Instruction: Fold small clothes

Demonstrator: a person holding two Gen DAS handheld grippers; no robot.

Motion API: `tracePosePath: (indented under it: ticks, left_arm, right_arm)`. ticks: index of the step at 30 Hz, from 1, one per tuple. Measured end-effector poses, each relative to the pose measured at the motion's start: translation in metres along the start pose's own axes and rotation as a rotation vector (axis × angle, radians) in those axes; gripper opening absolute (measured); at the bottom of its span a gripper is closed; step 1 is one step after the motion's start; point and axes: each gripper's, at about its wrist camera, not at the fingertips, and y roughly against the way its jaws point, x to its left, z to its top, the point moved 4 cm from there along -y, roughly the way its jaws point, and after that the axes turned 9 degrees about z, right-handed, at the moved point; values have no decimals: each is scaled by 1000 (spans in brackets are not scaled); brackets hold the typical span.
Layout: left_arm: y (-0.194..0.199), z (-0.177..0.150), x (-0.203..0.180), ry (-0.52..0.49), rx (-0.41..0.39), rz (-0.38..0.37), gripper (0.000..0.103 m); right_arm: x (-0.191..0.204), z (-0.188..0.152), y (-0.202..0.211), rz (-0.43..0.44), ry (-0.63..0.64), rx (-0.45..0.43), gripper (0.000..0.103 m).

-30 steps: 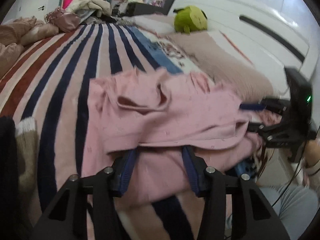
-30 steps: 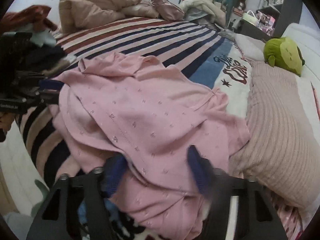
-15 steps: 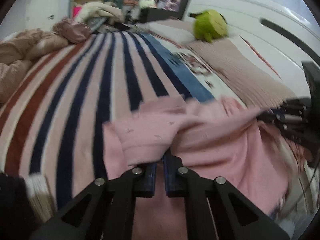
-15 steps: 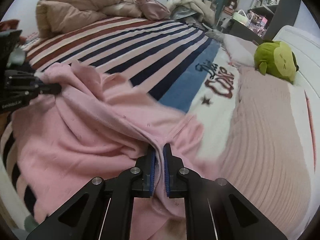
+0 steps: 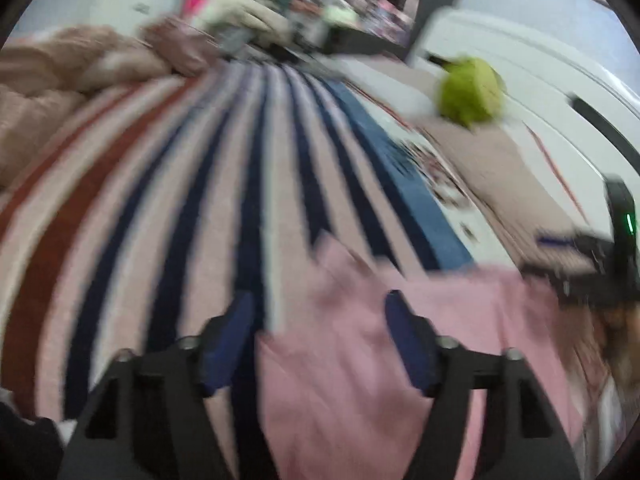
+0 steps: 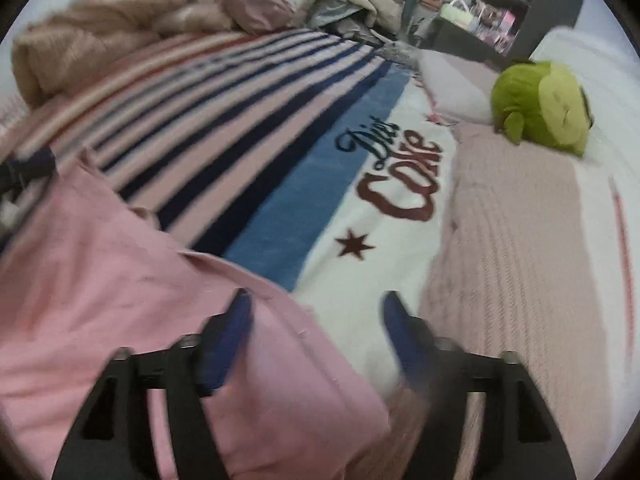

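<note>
A pink garment (image 5: 380,344) lies spread on the striped bedspread (image 5: 168,208), its upper edge now a fairly straight line. My left gripper (image 5: 318,312) hovers over the garment's left edge, jaws opening, blue pads apart and nothing pressed between them. In the right wrist view the same pink garment (image 6: 100,280) fills the lower left. My right gripper (image 6: 316,312) stands over its right edge, jaws opening, with cloth under the left pad but not gripped. Each gripper shows at the other view's side: the right gripper (image 5: 560,244), the left gripper (image 6: 24,168). Both views are motion-blurred.
A green plush toy (image 6: 540,108) sits on a pink knitted blanket (image 6: 520,264) along the bed's right side. A crumpled beige duvet (image 6: 100,24) and piled clothes lie at the far end. The white headboard (image 5: 540,80) is at right.
Both grippers closed on the pink garment, carried it across the bed, then opened and let it go. The garment now lies flatter, nearer the front edge.
</note>
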Motion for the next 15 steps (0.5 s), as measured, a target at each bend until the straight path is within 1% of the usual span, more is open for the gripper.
tracePosePath:
  ticks: [1,4,5,6,7,8,9,10,11,12,15]
  left_arm:
    - [-2,-8,-4,-24,19,-10,67]
    - [-15,-29,-7,-59,77,19,67]
    - [-20,-35,-7,-63,88,30,60]
    - [-24,-37,-6,-61,92,36,51]
    - [-25,-42,-5,-55,91,47,24]
    - [-24,-43,-5,-45,84,49,6]
    - [-19,-43,-4,-26,63,42,6]
    - [-12,-39,2,-9,20,71,5]
    - [-5,-35,6,-4,-16,121,5]
    - [-2,-33,10,-3,-35,152,5]
    - [-10,-34,10,-10,3,179,6]
  right_arm:
    - [2,-3,5,7,-7,-6,79]
    - [3,-27,24,50,-70,-15,79]
    - [4,-39,28,77,-102,-12,79]
    - [5,-48,31,95,-122,-9,79]
    - [7,-61,35,109,-146,-9,79]
    - [9,-71,37,124,-163,-11,79]
    - [14,-84,39,151,-177,-7,79]
    - [17,-91,41,159,-182,-9,79]
    - [21,-99,45,160,-187,-18,79]
    - [25,-106,50,165,-191,-30,79]
    - [33,-121,59,192,-218,-56,79]
